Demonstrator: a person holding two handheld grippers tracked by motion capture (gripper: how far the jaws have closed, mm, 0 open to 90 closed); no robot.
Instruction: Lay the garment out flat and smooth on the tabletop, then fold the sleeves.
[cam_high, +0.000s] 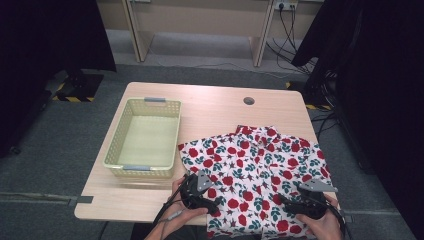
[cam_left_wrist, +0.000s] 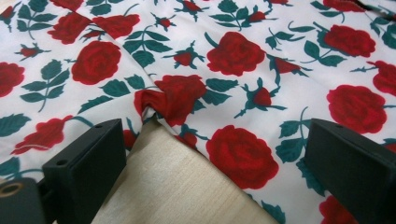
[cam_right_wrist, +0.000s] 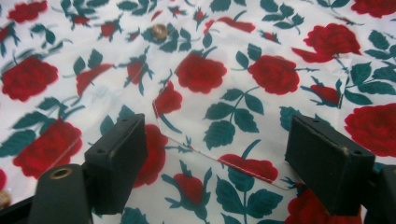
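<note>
Basket (cam_high: 145, 137) sits empty at the tabletop's (cam_high: 210, 102) left. My left tool (cam_high: 199, 196) hovers over the rose-print shirt's (cam_high: 260, 175) left edge, jaws spread, gripping nothing. My right tool (cam_high: 300, 202) sits over the shirt's lower right, jaws likewise spread wide, cloth unpinched.

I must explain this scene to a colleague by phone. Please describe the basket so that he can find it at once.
Start from the light wooden table. On its left half, left of the rose-printed shirt, stands the basket. It is a pale yellow-green rectangular plastic one with perforated walls and a grey handle at each short end, and nothing lies inside; it is the only container on the table.
</note>
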